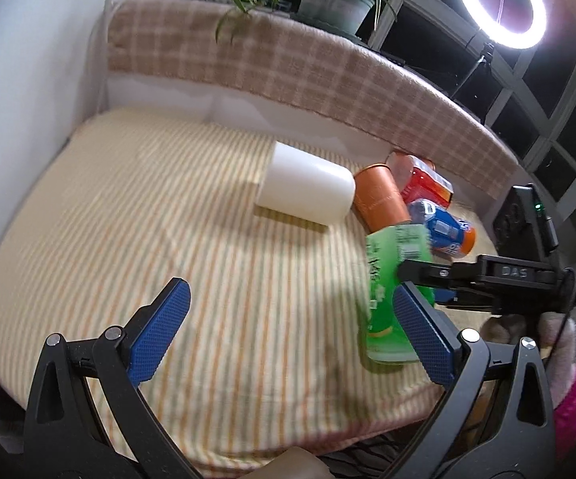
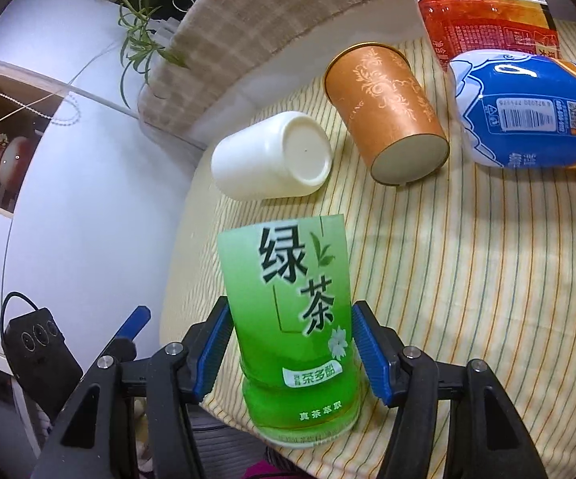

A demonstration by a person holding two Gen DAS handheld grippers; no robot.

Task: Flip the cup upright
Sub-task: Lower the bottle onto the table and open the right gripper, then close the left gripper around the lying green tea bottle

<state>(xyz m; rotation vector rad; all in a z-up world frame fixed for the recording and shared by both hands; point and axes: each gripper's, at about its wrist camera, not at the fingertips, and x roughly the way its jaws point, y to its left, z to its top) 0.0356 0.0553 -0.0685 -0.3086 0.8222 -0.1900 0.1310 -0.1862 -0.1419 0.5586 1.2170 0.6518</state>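
— Two cups lie on their sides on the striped cloth (image 2: 467, 279), and a third stands in your right gripper (image 2: 290, 349). Which do you mean?

— The green one.

— Your green tea cup (image 2: 292, 299) stands upright on its base near the cloth's front edge. It is a cut bottle, translucent plastic with a glossy printed sleeve. Your right gripper's ribbed blue pads (image 2: 369, 353) sit on either side of its lower body; I cannot tell whether they touch it.

— And my left?

— Your left gripper (image 1: 288, 331) is spread wide over bare cloth, holding nothing.

— The others?

— The smooth white cup (image 2: 268, 159) and the orange paper cup (image 2: 387, 113), patterned with scrolls, lie close together. Beyond them lie a red-labelled bottle piece (image 2: 487, 16) and a blue-labelled one (image 2: 527, 111).
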